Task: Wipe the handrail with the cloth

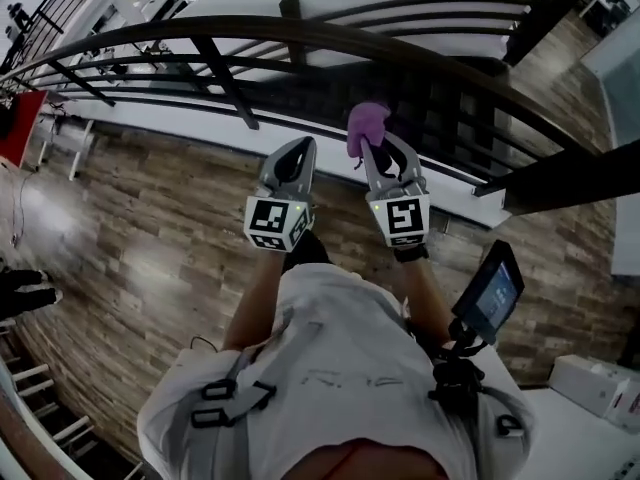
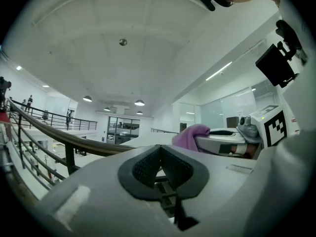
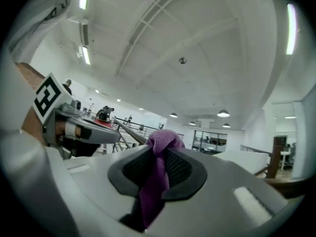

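Note:
A dark curved handrail (image 1: 300, 30) runs across the top of the head view, above a railing of dark bars. My right gripper (image 1: 378, 140) is shut on a purple cloth (image 1: 366, 124), which bunches out past its tip just below the rail. In the right gripper view the cloth (image 3: 157, 172) is pinched between the dark pads and hangs down. My left gripper (image 1: 297, 150) is beside it to the left, shut with nothing between its pads. In the left gripper view the handrail (image 2: 74, 140) curves away on the left and the cloth (image 2: 190, 135) shows on the right.
The railing bars (image 1: 230, 83) drop to a lower floor beyond. A wood-look floor (image 1: 150, 218) lies under me. A small screen on a mount (image 1: 490, 293) sits at my right side. A white box (image 1: 595, 383) rests at the lower right, and a red object (image 1: 18, 123) at the far left.

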### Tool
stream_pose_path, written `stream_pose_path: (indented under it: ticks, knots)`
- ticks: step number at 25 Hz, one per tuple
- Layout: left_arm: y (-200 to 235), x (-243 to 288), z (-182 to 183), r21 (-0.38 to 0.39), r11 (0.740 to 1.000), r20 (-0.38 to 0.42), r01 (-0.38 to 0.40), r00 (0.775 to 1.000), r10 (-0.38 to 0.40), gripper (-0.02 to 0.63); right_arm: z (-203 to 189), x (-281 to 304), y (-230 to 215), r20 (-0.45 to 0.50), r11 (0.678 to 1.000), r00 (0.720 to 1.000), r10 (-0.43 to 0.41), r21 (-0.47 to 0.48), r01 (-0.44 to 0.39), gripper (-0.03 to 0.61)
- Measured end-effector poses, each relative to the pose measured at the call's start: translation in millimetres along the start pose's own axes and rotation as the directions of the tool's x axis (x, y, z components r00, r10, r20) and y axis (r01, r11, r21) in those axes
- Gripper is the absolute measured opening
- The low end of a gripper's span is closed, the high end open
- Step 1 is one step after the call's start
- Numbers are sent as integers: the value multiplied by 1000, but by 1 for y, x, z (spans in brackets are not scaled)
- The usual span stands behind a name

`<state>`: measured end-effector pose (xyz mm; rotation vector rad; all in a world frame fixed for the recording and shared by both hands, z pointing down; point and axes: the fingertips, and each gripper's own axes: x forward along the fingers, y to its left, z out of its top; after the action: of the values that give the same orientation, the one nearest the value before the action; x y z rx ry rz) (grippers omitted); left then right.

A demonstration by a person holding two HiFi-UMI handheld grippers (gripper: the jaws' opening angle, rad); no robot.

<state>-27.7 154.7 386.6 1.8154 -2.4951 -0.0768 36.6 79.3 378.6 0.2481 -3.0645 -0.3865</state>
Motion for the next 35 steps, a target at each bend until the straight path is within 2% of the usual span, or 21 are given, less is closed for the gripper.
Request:
stream_pose_path:
  ticks: [3, 6, 13, 16, 18, 23, 28, 30, 35]
  knots:
    - [70, 17, 0, 9, 995, 1, -95, 996, 95, 0, 13, 76, 25, 5, 979, 983, 185, -86, -184, 58]
    - [142, 44, 7, 17, 989, 11, -150, 989, 150, 0, 24, 159, 39, 12, 949, 956, 292, -131, -288, 63]
    - [291, 92, 43, 12, 972, 27, -236, 971, 236, 0, 50, 374, 54, -52, 939, 943, 330, -88, -333, 63]
    - [351, 96, 49, -12, 952, 29, -307, 951, 307, 0, 56, 458, 83, -121, 904, 910, 396, -124, -410, 63]
    - [381, 93, 46, -32, 935, 16, -354, 935, 355, 0, 46, 508, 108, -184, 871, 880, 437, -156, -465, 63]
    - [413, 84, 39, -60, 903, -14, -424, 905, 424, 0, 14, 600, 154, -326, 805, 806, 494, -179, -565, 63]
    - [430, 68, 26, -101, 864, -29, -493, 870, 493, 0, -30, 639, 179, -488, 770, 732, 476, -170, -614, 61]
    - [431, 69, 25, -105, 859, -20, -501, 865, 502, 0, -44, 638, 177, -516, 767, 721, 462, -175, -617, 60]
    - [430, 77, 24, -107, 858, -16, -502, 864, 503, 0, -50, 623, 164, -527, 772, 706, 473, -138, -620, 57]
